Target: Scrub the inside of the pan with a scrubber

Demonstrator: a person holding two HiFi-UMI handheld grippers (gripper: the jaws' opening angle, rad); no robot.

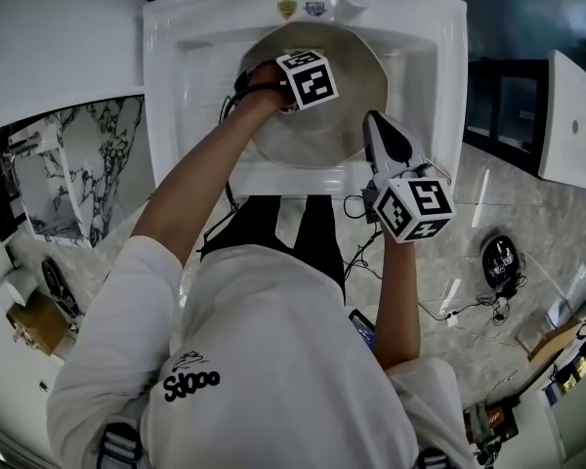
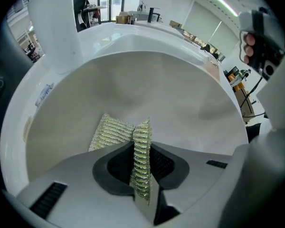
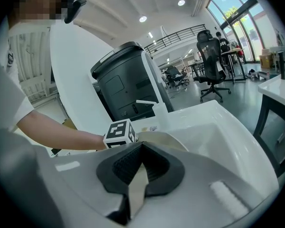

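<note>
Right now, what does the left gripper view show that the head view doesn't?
Left gripper view only: the scrubber, silvery mesh, clamped in the left gripper and fanned against the inner wall of the pan.
Head view only: the right gripper with its tip at the pan's right rim, and the person's forearms reaching over the sink.
Both: the beige pan sitting in the white sink.

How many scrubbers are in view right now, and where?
1. The metallic scrubber is clamped in the left gripper, inside the pan that sits in the sink. The right gripper, jaws together, holds none. Others may be hidden.
</note>
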